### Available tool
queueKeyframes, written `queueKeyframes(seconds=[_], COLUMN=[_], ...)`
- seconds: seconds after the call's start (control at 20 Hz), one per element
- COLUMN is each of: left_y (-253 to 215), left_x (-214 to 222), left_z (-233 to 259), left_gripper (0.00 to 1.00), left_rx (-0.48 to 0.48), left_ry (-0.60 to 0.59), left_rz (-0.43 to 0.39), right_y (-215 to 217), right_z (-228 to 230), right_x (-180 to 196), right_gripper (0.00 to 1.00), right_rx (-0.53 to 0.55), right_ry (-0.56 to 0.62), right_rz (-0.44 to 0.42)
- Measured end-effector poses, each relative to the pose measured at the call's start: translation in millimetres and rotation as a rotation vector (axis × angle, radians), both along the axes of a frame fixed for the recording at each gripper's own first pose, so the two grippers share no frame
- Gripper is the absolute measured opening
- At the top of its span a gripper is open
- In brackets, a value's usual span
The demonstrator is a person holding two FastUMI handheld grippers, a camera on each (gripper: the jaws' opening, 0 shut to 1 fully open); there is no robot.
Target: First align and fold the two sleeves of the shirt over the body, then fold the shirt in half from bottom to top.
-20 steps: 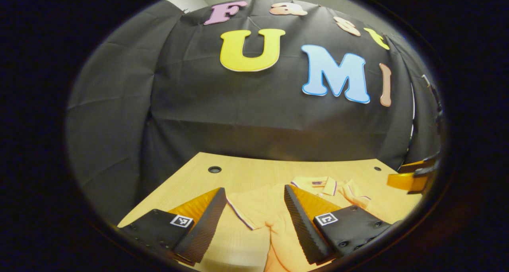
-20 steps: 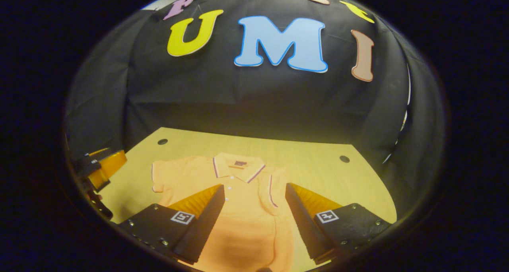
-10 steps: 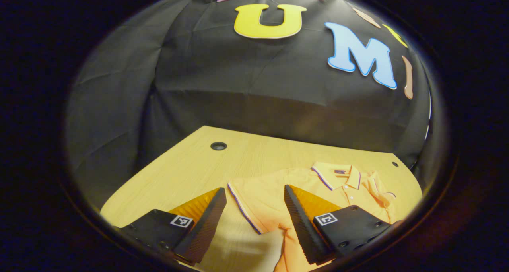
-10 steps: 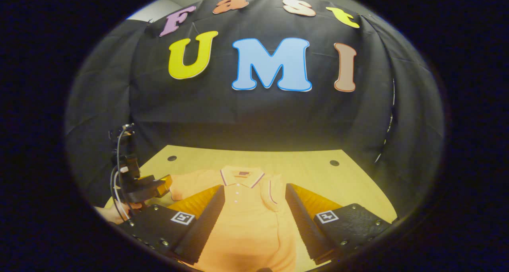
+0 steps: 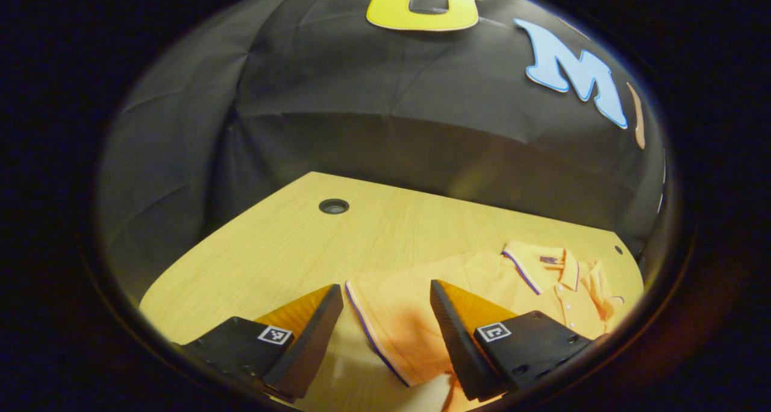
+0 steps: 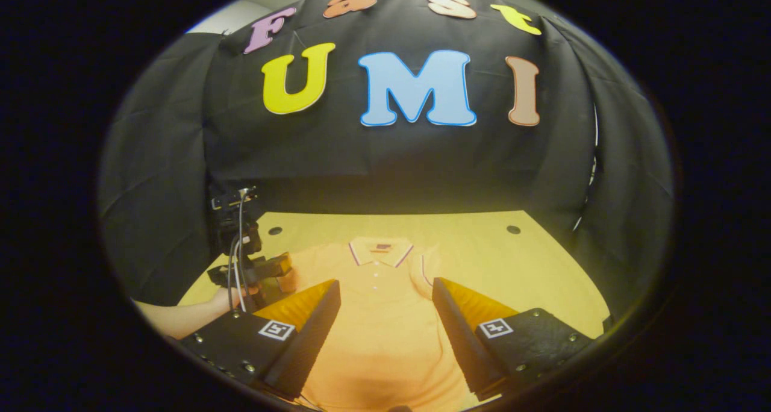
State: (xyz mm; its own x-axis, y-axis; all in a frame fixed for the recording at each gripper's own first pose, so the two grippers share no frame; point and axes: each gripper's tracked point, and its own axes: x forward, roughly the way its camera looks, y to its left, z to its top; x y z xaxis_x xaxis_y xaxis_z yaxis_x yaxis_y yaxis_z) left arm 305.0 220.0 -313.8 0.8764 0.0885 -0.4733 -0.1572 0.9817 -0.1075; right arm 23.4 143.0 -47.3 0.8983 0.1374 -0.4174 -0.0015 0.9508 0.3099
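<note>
The orange polo shirt (image 6: 385, 315) lies flat on the wooden counter (image 5: 271, 255), collar toward the wall. Left gripper (image 5: 385, 315) hovers at its sleeve (image 5: 385, 309), right gripper (image 6: 385, 315) over the body, both jaws apart.

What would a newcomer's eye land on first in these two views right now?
First the orange polo shirt, lying collar-up on the pale wooden table, bright against the black cloth wall. Next the left gripper, open, with the purple-trimmed cuff of the shirt's outspread sleeve lying between its fingers. In the right gripper view the right gripper hangs open over the shirt's body.
</note>
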Motion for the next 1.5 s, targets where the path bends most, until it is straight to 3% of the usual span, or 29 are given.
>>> queueKeyframes(seconds=[0.4,0.65,0.75,1.0,1.05,1.15,1.3,1.5], left_y=[-4,-8,-9,-14,-16,-15,-16,-22], left_x=[16,14,14,15,15,18,19,11], left_z=[-25,-31,-33,-35,-36,-34,-31,-15], left_gripper=[0.96,0.90,0.77,0.29,0.29,0.09,0.08,0.08], left_rx=[0.029,0.062,0.084,0.112,0.119,0.138,0.166,0.124], left_ry=[0.051,0.094,0.105,0.123,0.127,0.123,0.119,0.099], left_rz=[-0.008,-0.015,-0.014,-0.036,-0.053,-0.045,-0.045,-0.017], right_y=[-5,-14,-17,-28,-30,-32,-35,-42], right_z=[-9,-12,-14,-22,-23,-31,-40,-47], right_x=[-9,-8,-8,-9,-10,-13,-18,-24], right_gripper=[0.95,0.95,0.95,0.95,0.95,0.95,0.95,0.95], right_rx=[0.019,0.037,0.046,0.064,0.072,0.091,0.100,0.096], right_ry=[0.045,0.054,0.061,0.069,0.074,0.091,0.111,0.129], right_rz=[-0.014,-0.028,-0.032,-0.050,-0.054,-0.055,-0.056,-0.064])
